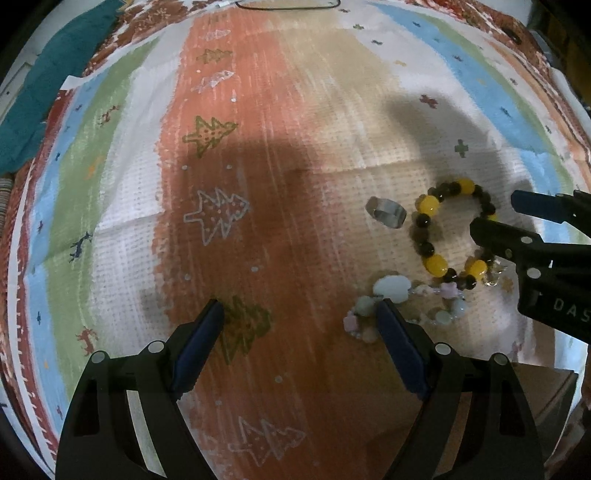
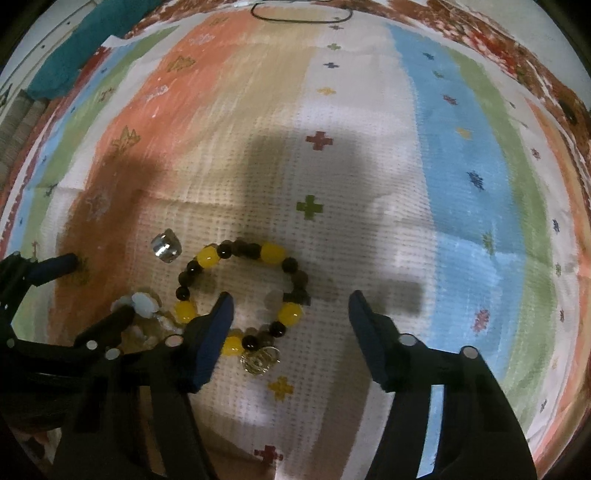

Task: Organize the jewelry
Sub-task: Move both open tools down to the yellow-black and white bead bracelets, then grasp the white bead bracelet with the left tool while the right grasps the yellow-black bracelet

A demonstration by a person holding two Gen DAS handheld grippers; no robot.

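Note:
A yellow and dark bead bracelet point(image 1: 430, 214) point(image 2: 207, 256) with a small metal charm point(image 2: 258, 360) lies on the striped cloth. A silver ring point(image 1: 386, 212) point(image 2: 166, 245) lies just left of it. A pastel bead bracelet point(image 1: 391, 290) point(image 2: 144, 302) lies in front of them. My left gripper point(image 1: 299, 319) is open and empty, its right finger touching or just over the pastel bracelet. My right gripper point(image 2: 290, 308) is open and empty, low over the yellow bracelet's near side; it also shows in the left wrist view point(image 1: 495, 218).
The striped patterned cloth point(image 1: 258, 129) point(image 2: 461, 184) covers the surface. A teal cloth point(image 1: 44, 85) point(image 2: 85, 40) lies at the far left. A thin dark loop point(image 2: 299, 13) lies at the far edge.

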